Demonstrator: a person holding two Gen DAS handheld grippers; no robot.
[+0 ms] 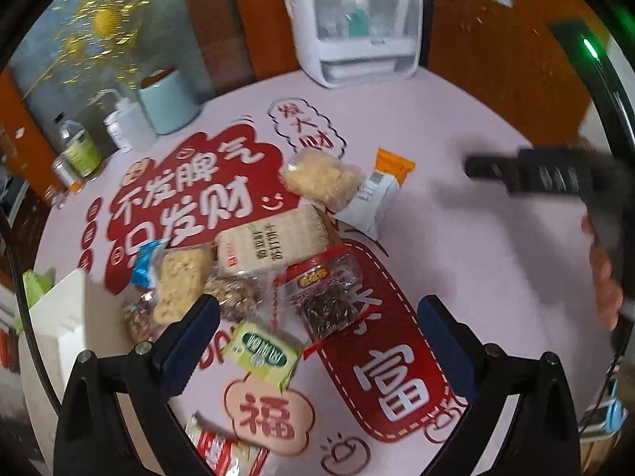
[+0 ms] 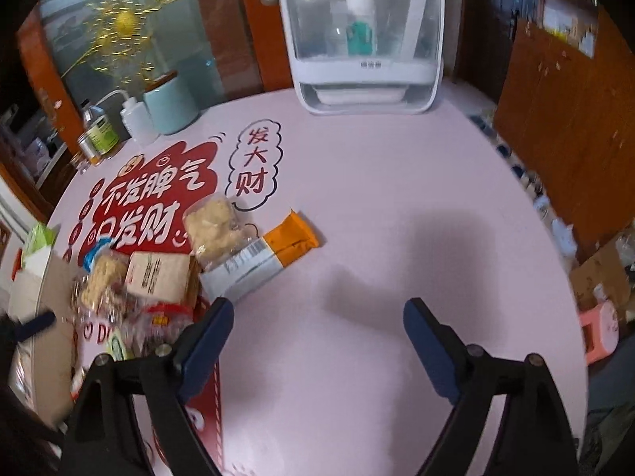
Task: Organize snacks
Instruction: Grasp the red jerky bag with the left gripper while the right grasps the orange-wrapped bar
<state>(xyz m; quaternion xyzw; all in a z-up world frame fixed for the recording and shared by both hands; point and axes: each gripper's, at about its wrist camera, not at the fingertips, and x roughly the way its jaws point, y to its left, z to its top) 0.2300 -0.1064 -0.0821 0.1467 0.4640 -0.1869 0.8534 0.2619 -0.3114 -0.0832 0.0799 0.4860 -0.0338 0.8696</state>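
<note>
Several snack packs lie in a loose pile on the pink table. In the left wrist view I see a green pack (image 1: 264,353), a clear pack of dark bits (image 1: 323,297), a beige cracker pack (image 1: 274,248), a puffed rice cake (image 1: 321,176) and an orange-and-white bar (image 1: 377,190). My left gripper (image 1: 317,341) is open and empty, low over the green pack. My right gripper (image 2: 317,341) is open and empty above bare table, right of the pile. The orange bar (image 2: 270,261) and rice cake (image 2: 216,226) lie ahead-left of it.
A white storage box (image 1: 51,317) stands at the table's left edge. A white and clear dispenser (image 2: 361,39) stands at the back. A mint canister (image 2: 170,103), a squeeze bottle and jars stand at the back left. A pink stool (image 2: 601,327) is on the floor at right.
</note>
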